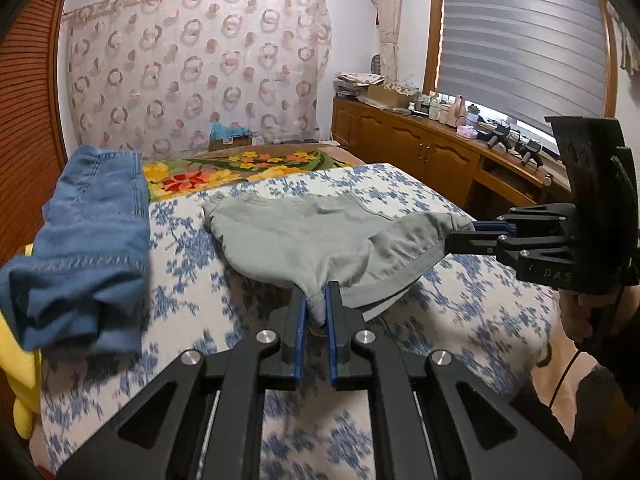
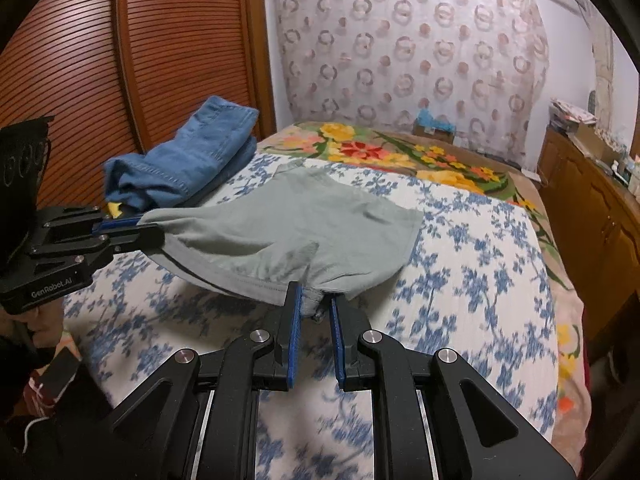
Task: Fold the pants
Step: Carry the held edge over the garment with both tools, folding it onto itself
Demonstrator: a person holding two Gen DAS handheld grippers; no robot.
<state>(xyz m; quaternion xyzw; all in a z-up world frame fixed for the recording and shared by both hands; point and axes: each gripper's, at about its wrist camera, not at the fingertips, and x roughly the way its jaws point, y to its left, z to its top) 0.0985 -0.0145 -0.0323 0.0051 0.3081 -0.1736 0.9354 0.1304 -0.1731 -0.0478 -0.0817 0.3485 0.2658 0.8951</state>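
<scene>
- Grey pants pinched at two points of the near hem, held taut between them so the cloth spreads flat rather than bunching.
- Left gripper clamped on a gathered tuft of that hem; right gripper likewise closed on a bunched tuft.
- Far part of the pants resting on the blue-flowered bedspread, near part lifted just above it, toward the bed's near edge: probably being laid down for a fold.
- Blue jeans heaped at the bed's left edge, apart from the working area, likely to keep it free.
</scene>
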